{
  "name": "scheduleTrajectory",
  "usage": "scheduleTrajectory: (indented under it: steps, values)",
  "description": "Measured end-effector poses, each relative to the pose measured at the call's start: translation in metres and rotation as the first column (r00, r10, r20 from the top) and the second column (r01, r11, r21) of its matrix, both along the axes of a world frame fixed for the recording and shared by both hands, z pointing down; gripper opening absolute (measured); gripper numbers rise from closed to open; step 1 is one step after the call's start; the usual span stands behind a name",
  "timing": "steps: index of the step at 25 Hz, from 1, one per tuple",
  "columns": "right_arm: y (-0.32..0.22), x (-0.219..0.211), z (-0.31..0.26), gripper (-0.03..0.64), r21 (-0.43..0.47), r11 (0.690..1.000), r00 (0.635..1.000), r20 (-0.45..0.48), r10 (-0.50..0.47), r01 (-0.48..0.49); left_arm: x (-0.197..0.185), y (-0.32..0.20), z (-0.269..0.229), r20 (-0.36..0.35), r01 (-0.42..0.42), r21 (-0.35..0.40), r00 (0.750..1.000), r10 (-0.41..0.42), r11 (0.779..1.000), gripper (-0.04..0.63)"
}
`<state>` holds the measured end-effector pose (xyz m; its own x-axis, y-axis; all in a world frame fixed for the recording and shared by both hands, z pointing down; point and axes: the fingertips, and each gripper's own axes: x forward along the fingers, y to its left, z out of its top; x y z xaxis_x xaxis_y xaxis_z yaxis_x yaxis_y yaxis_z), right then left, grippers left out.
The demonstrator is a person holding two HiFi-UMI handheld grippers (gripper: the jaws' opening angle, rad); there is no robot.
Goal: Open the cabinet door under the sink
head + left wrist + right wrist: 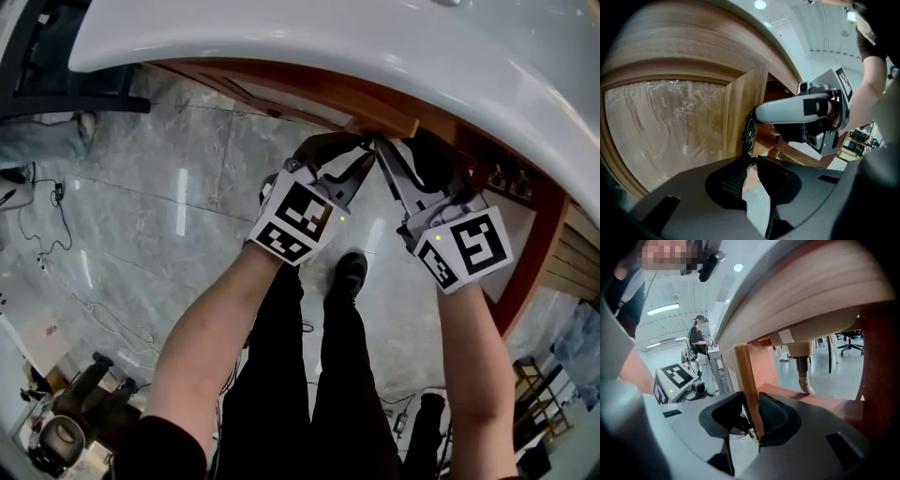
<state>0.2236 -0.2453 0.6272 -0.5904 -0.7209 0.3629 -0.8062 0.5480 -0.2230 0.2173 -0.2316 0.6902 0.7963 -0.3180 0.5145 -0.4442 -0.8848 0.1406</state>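
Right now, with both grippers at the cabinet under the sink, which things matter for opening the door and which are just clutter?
For the job: cabinet door; door handle, held by the left gripper; right gripper, clamped on the door's edge; sink.

Just lying about: floor cables; office chair; person standing behind.

- 2 grippers: my left gripper (753, 161) and my right gripper (752, 401).
- 2 marker cubes (293, 222) (466, 246), 1 on each gripper.
- 2 bare forearms (202, 347) (483, 366) of mine.
- 1 cabinet door (749, 380), bearing 1 ornate handle (749, 133).
- 1 white sink (375, 47) above it.
- 1 drain pipe (802, 369) under the sink.
- 1 person (697, 341) in the background, seen from my right gripper.
- 1 office chair (848, 341) far off.
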Motion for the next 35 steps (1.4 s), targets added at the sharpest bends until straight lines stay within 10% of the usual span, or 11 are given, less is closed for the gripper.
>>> scheduleTrajectory:
  steps: [20, 35]
  values:
    - [0.053, -0.051, 0.0, 0.103, -0.016, 0.973, 0.973, -0.032, -0.23, 0.229, -0.05, 0.046, 0.002, 0.043, 0.06, -0.023, 0.997, -0.059, 0.998, 0.086]
    - [0.117, -0.147, 0.009, 0.106, -0.036, 0.979, 0.979, -0.037, -0.2, 0.199, -0.145, 0.1, 0.012, 0.047, 0.008, -0.015, 0.999, -0.007, 1.0, 0.085]
